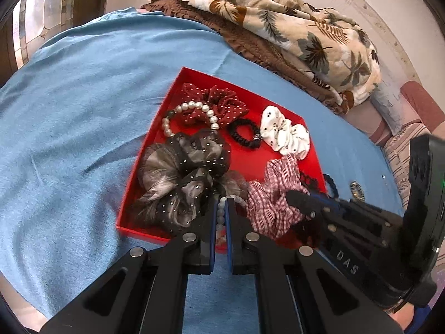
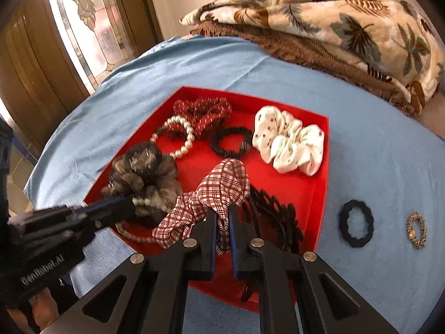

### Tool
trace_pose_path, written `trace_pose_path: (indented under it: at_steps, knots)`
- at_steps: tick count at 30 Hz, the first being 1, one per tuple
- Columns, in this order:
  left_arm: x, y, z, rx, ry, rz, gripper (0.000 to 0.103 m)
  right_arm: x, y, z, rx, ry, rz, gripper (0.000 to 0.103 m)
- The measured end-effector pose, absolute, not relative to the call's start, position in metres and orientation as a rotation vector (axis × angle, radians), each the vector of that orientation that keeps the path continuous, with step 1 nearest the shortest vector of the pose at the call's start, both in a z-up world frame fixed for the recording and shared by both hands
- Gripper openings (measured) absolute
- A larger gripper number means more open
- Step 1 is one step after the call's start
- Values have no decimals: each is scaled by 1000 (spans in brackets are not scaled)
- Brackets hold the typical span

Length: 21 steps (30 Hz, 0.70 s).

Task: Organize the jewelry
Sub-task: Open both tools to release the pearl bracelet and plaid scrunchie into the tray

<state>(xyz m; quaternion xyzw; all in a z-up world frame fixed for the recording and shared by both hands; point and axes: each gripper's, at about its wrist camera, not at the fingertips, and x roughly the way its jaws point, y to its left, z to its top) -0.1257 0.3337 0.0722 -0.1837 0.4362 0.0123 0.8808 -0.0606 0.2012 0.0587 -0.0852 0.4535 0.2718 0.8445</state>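
Red tray [image 2: 319, 178] on blue cloth [image 2: 375, 144]; folded leaf-print blanket [image 2: 347, 27] beyond it.

Left gripper [image 1: 222, 203]: jaws closed on a pale bead bracelet [image 1: 221, 211]; the strand runs up between the pads along the line of the fingers, over the tray's near edge; in the right wrist view the same strand [image 2: 141, 201] trails from the tips to a loop at the tray's near left corner, beside the grey-black scrunchie [image 2: 144, 178].

Right gripper [image 2: 222, 208]: jaws nearly closed, pinching the red-checked scrunchie [image 2: 219, 186]; its fabric rises past the fingertips, long axis slanting from near left to far right, over the tray's near half.

Also in tray: pearl bracelet [image 2: 178, 136], dotted red scrunchie [image 2: 203, 114], black hair tie [image 2: 230, 142], white scrunchie [image 2: 289, 142], black lace piece [image 2: 275, 217].

On cloth right of tray: dark hair tie [image 2: 356, 222]; small gold ring-shaped piece [image 2: 416, 229], lying flat.
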Motion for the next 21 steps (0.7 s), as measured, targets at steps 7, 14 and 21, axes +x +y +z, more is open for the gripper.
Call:
trace_pose_path:
  at_steps: [7, 14, 21]
  knots:
    - [-123, 332, 71, -365, 913, 38, 5, -62, 198, 44, -162, 998, 573, 9]
    - [-125, 333, 73, -375, 899, 28, 6, -65, 194, 45, -149, 991, 576, 13]
    - [-129, 324, 80, -341, 865, 9, 6, -71, 187, 56, -120, 972, 581, 21]
